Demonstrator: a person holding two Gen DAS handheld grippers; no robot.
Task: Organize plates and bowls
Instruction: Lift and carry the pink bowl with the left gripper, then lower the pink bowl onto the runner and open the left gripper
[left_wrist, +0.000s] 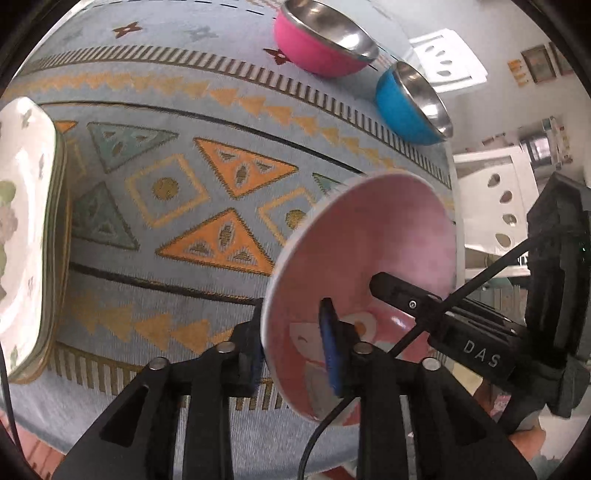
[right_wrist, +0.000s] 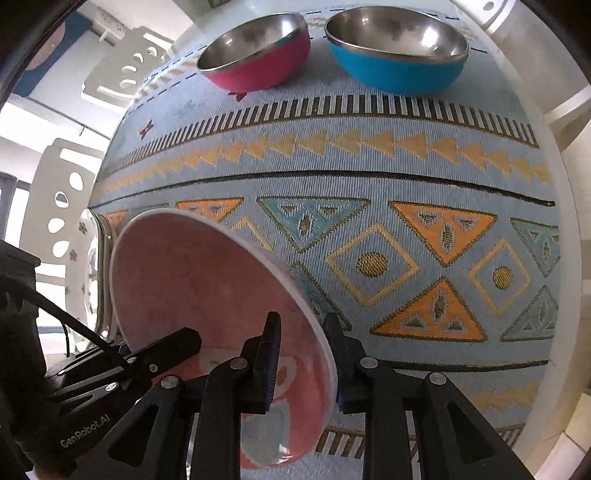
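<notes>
Left gripper (left_wrist: 293, 341) and right gripper (right_wrist: 301, 356) each astride opposite rims of tilted pink bowl (left_wrist: 373, 236), seemingly pinching.

A tabletop (right_wrist: 369, 162) under a pale blue woven cloth (left_wrist: 192, 110) patterned with orange and teal triangles fills the middle. White chairs with oval cut-outs stand at two o'clock (left_wrist: 448, 55) and, in the right wrist view, at nine o'clock (right_wrist: 62, 206). Bright daylight washes white walls; framed pictures (left_wrist: 537, 62) hang at two o'clock
</notes>
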